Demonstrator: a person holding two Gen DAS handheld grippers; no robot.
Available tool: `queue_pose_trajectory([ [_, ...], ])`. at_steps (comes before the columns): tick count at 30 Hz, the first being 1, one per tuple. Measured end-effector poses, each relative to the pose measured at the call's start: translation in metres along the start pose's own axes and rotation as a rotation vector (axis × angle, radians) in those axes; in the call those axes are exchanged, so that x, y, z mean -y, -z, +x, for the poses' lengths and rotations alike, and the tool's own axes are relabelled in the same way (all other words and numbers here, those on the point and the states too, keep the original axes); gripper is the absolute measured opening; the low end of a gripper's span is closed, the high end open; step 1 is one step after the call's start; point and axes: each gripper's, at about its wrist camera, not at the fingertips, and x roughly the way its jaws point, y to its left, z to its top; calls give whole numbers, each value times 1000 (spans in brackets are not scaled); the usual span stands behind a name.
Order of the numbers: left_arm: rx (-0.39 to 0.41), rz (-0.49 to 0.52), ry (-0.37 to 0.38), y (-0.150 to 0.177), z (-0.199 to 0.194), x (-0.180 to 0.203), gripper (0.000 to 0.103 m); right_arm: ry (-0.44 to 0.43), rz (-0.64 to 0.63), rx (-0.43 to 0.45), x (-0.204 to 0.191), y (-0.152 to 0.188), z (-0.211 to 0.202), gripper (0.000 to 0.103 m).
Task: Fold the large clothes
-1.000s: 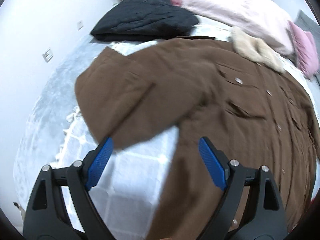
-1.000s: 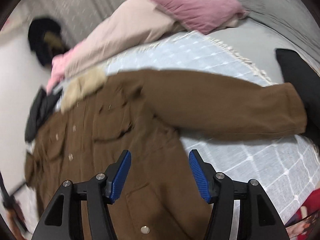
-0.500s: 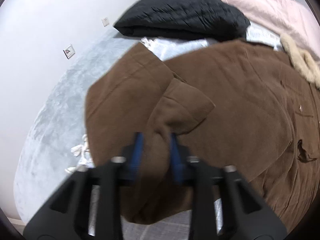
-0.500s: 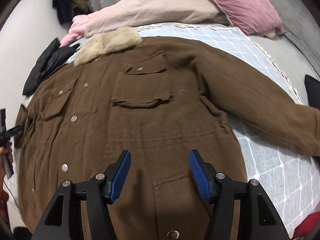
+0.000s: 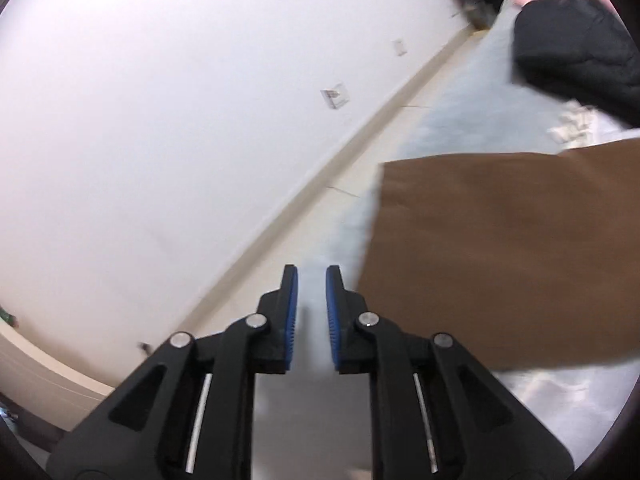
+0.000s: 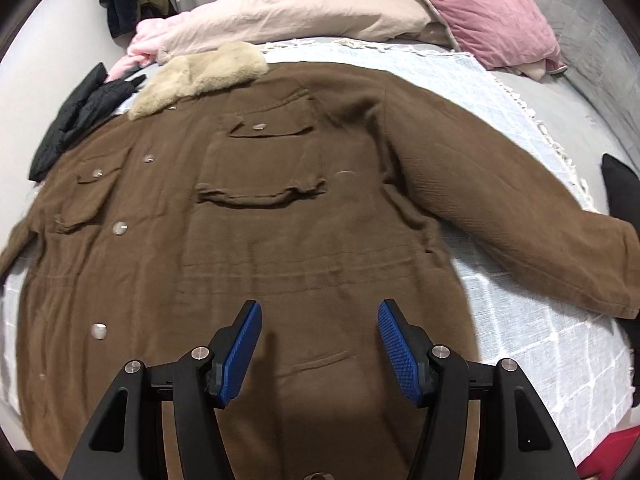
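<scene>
Since the earlier frames the left hand-held gripper (image 5: 307, 308) has swung off the brown coat (image 6: 256, 240) toward the wall (image 5: 160, 120), its jaws now narrow with only a slim gap and nothing between them, though half a second ago they were pinched on a fold of the sleeve; the right hand-held gripper (image 6: 319, 344) has barely shifted and hangs over the coat's lower front, jaws fairly wide and empty. Taking the coat as the landmark: it lies face up on the pale checked blanket (image 6: 540, 340) of the bed, hem nearest the right gripper, chest pockets and snaps beyond, and the beige fur collar (image 6: 200, 78) at its far end. Its long axis runs from hem to collar, pointing away from the right gripper toward the pillows. One sleeve (image 6: 520, 232) stretches out flat to the coat's right side, not yet folded; in the left wrist view a flat brown panel (image 5: 500, 260), probably the other sleeve or side, lies just beside the closed jaws. Past the collar sit the cream duvet (image 6: 300, 16) and a pink pillow (image 6: 492, 20), with a folded black jacket (image 6: 76, 120) off the collar's left. My judgement: folding has scarcely begun, with the sleeves and body still to be folded in
</scene>
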Motion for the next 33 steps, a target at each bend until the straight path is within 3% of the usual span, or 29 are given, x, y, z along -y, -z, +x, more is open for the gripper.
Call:
queue_pose_trajectory([
  [1, -22, -17, 40, -2, 3, -7, 17, 16, 9, 21, 5, -2, -2, 61],
  [3, -71, -53, 154, -9, 4, -16, 28, 4, 21, 44, 13, -7, -7, 61],
  [5, -96, -54, 252, -19, -3, -14, 52, -33, 35, 57, 21, -14, -10, 62],
  [7, -92, -36, 343, -29, -21, -3, 61, -60, 68, 64, 29, -23, -12, 62],
  [11, -41, 56, 506, -57, -66, 39, 75, -148, 170, 94, 48, -52, -13, 62],
  [15, 13, 191, 660, -78, -108, 101, 77, -163, 148, 97, 54, -90, -8, 62],
  [19, 76, 379, 738, -87, -142, 178, 77, -154, 49, 93, 44, -135, 7, 66],
  [23, 136, 522, 729, -93, -159, 257, 77, -185, -12, 61, 29, -182, 41, 67],
  [30, 154, 611, 754, -108, -159, 352, 77, -202, 31, 57, 47, -249, 119, 67],
  [33, 152, 628, 769, -113, -154, 380, 77, -216, 33, 18, 53, -259, 150, 67],
])
